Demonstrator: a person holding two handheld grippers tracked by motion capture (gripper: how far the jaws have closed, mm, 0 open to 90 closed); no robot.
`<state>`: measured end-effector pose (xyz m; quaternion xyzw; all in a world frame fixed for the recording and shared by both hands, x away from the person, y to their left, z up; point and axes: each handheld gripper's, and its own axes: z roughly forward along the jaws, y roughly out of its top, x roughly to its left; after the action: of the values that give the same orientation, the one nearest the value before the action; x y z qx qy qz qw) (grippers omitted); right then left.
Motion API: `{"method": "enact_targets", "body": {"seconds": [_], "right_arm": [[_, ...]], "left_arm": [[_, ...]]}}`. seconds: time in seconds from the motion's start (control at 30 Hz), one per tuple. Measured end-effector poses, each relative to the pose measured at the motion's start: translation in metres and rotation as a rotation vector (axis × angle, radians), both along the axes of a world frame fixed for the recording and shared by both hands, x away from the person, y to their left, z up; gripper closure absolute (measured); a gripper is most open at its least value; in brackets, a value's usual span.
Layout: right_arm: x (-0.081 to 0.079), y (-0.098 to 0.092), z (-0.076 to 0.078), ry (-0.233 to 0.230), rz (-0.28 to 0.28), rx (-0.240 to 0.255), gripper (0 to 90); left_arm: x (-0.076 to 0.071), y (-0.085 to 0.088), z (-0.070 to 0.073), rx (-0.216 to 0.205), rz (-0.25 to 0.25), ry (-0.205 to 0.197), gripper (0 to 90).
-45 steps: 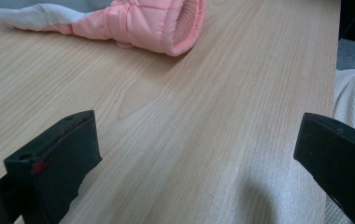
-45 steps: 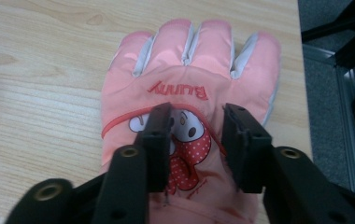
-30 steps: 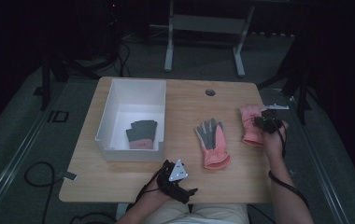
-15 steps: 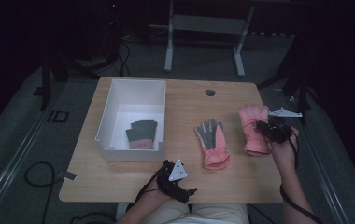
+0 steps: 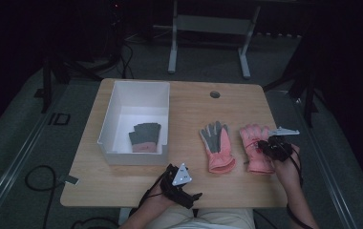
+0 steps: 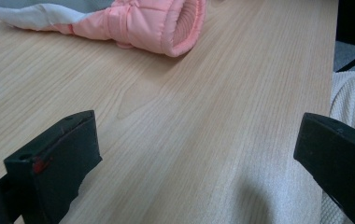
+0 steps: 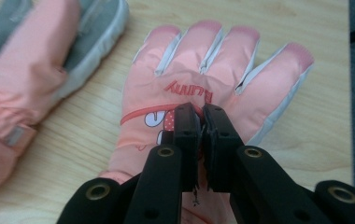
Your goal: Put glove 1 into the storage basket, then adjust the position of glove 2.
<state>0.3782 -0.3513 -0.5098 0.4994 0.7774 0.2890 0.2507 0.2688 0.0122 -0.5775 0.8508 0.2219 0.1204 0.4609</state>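
The left claw (image 5: 182, 183) is resting spread at six o'clock on the tabletop (image 5: 189, 102). At four o'clock, the right claw (image 7: 202, 122) is pinching the soft, light, padded pink glove's (image 7: 213, 79) back fabric; its cuff would be gripping more firmly.

Pink glove (image 7: 199, 93) cuff behind claw, grey-palmed glove (image 6: 119, 18) — fingers cropped

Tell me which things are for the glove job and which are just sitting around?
For the job:
- pink glove, pinched by the right tongs
- second pink glove, grey palm up
- white bin with a grey glove inside
- left tongs, open over bare table

Just sitting around:
- round hole in the table
- cables on the floor
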Motion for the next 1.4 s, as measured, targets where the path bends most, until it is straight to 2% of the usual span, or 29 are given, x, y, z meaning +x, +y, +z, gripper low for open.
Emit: {"method": "enact_targets", "body": {"seconds": [0.07, 0.27, 0.47, 0.57, 0.63, 1.0, 1.1, 1.33, 1.4], "right_arm": [[0.003, -0.002, -0.007, 0.008, 0.000, 0.010, 83.9], [0.007, 0.000, -0.014, 0.032, 0.014, -0.009, 76.3], [-0.001, -0.003, -0.003, 0.004, 0.029, 0.000, 66.0], [-0.005, -0.004, 0.000, -0.006, 0.054, -0.037, 62.2], [-0.007, -0.005, 0.001, 0.006, 0.064, -0.052, 60.1], [-0.011, -0.006, 0.007, -0.008, 0.078, -0.017, 56.7], [-0.011, -0.007, 0.008, -0.011, 0.079, -0.021, 56.7], [-0.008, -0.007, 0.005, 0.015, 0.085, -0.028, 56.8], [-0.006, -0.007, 0.002, 0.018, 0.082, -0.048, 56.9]], "left_arm": [[0.000, 0.000, 0.000, 0.000, 0.001, -0.003, 0.0], [0.000, -0.001, 0.000, 0.004, 0.000, -0.002, 0.0], [0.000, -0.001, -0.001, 0.011, -0.001, -0.001, 0.0], [0.000, -0.001, -0.001, 0.006, -0.001, 0.002, 0.0], [0.000, -0.002, -0.001, 0.006, -0.002, 0.003, 0.0], [0.000, -0.002, 0.000, 0.008, -0.008, 0.002, 0.0], [0.000, -0.003, 0.000, 0.013, -0.008, 0.002, 0.0], [0.000, -0.003, 0.000, 0.014, -0.013, 0.005, 0.0], [0.000, -0.003, 0.000, 0.019, -0.010, 0.003, 0.0]]}}
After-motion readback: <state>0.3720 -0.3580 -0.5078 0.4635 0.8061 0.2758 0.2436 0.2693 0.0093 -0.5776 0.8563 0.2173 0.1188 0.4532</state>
